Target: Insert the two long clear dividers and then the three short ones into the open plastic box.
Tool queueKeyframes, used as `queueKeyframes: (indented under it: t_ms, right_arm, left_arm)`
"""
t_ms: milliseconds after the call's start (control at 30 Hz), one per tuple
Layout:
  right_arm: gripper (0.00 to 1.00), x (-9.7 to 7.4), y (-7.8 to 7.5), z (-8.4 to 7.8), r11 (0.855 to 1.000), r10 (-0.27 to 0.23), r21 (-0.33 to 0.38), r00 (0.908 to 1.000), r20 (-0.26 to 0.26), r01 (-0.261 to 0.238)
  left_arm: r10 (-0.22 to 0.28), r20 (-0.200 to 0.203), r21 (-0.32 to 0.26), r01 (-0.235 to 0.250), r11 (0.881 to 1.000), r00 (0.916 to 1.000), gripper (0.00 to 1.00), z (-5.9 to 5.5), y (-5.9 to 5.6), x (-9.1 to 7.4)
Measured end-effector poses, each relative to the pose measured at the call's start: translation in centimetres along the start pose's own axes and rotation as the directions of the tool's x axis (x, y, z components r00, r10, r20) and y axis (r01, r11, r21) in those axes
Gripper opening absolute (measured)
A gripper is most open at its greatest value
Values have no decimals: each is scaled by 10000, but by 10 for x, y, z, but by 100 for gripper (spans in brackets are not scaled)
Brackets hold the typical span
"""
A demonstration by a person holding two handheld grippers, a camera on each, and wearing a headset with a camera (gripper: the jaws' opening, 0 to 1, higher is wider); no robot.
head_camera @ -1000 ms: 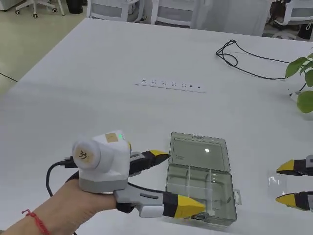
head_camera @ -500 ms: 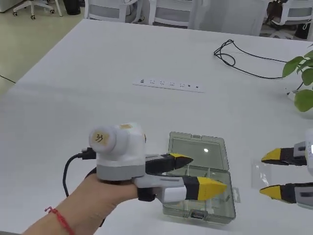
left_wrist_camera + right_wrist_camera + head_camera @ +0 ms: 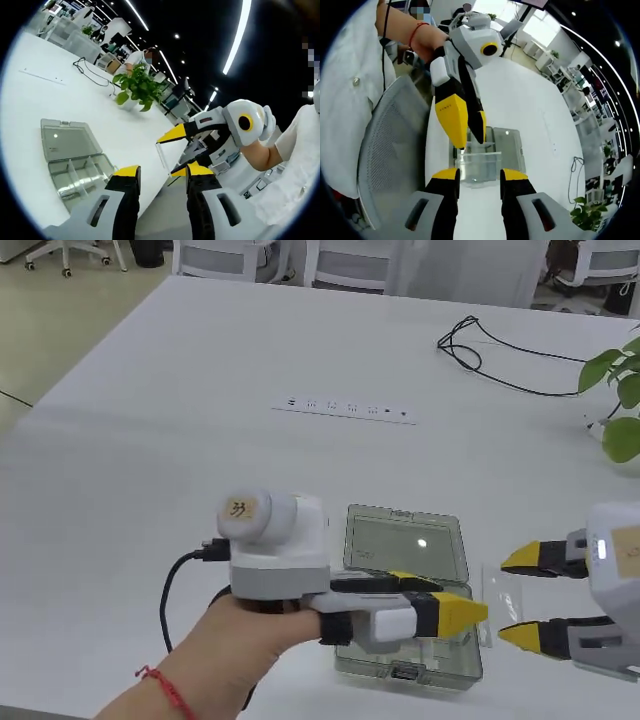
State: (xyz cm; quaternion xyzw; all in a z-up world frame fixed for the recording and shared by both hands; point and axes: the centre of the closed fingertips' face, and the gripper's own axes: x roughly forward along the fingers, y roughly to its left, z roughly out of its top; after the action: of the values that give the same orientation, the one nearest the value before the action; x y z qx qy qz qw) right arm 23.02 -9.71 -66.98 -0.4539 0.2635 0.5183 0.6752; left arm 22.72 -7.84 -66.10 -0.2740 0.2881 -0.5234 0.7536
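Observation:
The smoky clear plastic box point(image 3: 455, 665) lies open on the white table, its lid point(image 3: 405, 540) flat behind it. Clear dividers point(image 3: 75, 172) stand inside the base. My left gripper point(image 3: 455, 600) hovers over the box, pointing right, open with nothing between its fingers. Just right of the box, my right gripper point(image 3: 515, 597) points left and is shut on a clear divider point(image 3: 497, 590), held across its ends. In the right gripper view the divider point(image 3: 480, 167) spans my fingertips, with the left gripper point(image 3: 467, 127) and the box point(image 3: 507, 145) behind it. The left gripper view has the right gripper point(image 3: 180, 150) holding the divider point(image 3: 162, 155).
A white power strip point(image 3: 348, 409) lies mid-table. A black cable point(image 3: 480, 355) loops at the back right beside a green plant point(image 3: 620, 390). Office chairs point(image 3: 350, 265) stand beyond the far edge. The table's near edge runs just below the box.
My left gripper has moved right and now sits over the box. The right gripper has come left toward the box with the divider.

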Motion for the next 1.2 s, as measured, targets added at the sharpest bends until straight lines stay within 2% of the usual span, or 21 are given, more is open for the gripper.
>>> queueKeyframes:
  t_ms: [367,633,867,1200]
  right_arm:
    - [33,0,6,15,9999,131,-59,9997,205,-130]
    - [33,0,8,18,9999,118,-107,9998,177,-116]
    - [33,0,9,17,9998,99,-178,9999,100,-97]
    - [33,-1,11,17,9994,111,-323,9999,79,-109]
  left_arm:
    - [-57,-23,-436,56,9990,10000,18,-4,-1,7]
    - [-148,-4,-596,147,9981,9999,9,-5,-3,8]
    - [-311,-140,-651,301,9974,9994,1,-8,-5,8]
    - [-291,-88,-952,281,9951,9995,0,-10,-5,9]
